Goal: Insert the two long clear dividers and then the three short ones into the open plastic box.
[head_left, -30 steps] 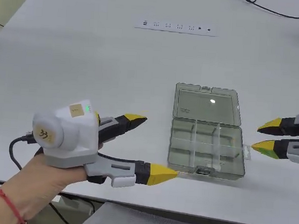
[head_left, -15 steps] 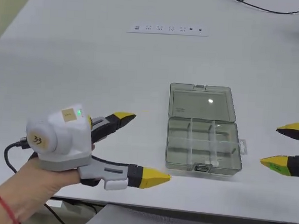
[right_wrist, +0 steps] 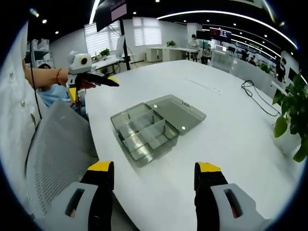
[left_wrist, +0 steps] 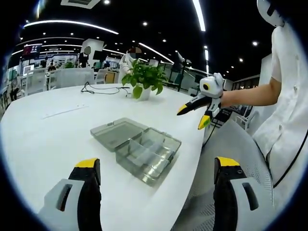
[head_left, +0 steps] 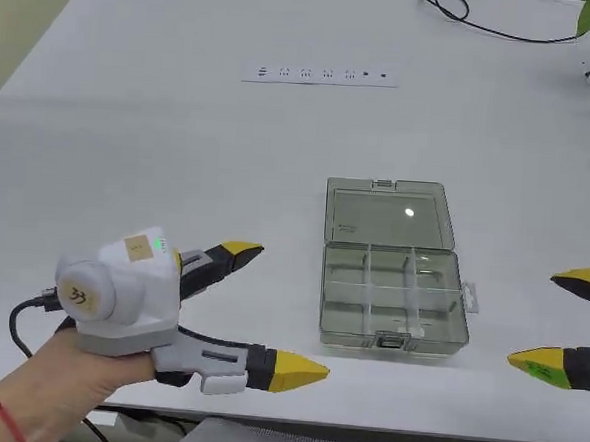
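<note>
Two grippers, both with jaws spread wide and holding nothing. The left gripper (head_left: 270, 310) sits near the table's (head_left: 179, 154) front edge, tips pointing right and slightly away, cradled from below by a hand (head_left: 65, 377) with a red cord at the wrist. The right gripper (head_left: 559, 322) points left from the right edge. Between them, apart from both, lies one box (head_left: 438, 340), long axis left to right, latch toward the person, lid flat on the far side. Clear dividers (head_left: 365, 305) stand in its tray; I cannot count them.
</note>
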A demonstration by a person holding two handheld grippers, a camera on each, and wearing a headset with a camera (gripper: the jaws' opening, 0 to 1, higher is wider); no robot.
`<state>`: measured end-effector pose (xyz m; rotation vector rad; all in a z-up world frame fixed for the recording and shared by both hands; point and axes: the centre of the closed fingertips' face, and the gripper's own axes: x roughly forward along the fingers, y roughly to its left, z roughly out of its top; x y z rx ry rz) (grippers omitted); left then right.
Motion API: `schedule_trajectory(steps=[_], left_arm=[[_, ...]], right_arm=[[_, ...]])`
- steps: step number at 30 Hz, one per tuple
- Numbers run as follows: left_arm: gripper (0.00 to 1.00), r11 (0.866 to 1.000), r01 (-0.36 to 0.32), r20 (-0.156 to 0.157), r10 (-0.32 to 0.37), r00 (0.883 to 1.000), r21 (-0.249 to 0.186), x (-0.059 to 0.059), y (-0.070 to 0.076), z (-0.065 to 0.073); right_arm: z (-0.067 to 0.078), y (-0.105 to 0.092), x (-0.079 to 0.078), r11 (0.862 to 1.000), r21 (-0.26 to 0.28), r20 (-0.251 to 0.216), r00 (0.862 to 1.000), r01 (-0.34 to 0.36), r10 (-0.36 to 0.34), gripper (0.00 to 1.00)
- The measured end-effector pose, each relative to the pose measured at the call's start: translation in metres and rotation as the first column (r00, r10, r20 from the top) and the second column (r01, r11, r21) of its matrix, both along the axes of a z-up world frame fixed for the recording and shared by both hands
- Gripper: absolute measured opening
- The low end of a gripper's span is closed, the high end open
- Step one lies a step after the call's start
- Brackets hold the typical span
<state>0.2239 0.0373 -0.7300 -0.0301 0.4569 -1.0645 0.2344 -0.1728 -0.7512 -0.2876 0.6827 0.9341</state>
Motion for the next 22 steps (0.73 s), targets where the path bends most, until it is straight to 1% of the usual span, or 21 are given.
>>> schedule_trajectory(steps=[3, 12, 22], left_arm=[[1.00, 1.000, 0.002, 0.003, -0.002, 1.000, -0.001, -0.0007, -0.0006, 0.0001], [1.00, 1.000, 0.005, -0.001, -0.005, 1.000, 0.003, -0.0029, -0.0005, -0.0016], [1.00, 1.000, 0.007, -0.002, -0.007, 1.000, -0.002, -0.0047, -0.0017, -0.0021]], right_arm=[[0.0010, -0.0001, -0.0007, 1.000, 0.005, 0.002, 1.000, 0.006, -0.006, 0.70], [0.0039, 0.0013, -0.0033, 1.000, 0.002, 0.007, 1.000, 0.001, -0.001, 0.71], [0.0042, 0.0061, -0.0058, 1.000, 0.000, 0.002, 1.000, -0.015, 0.015, 0.71]])
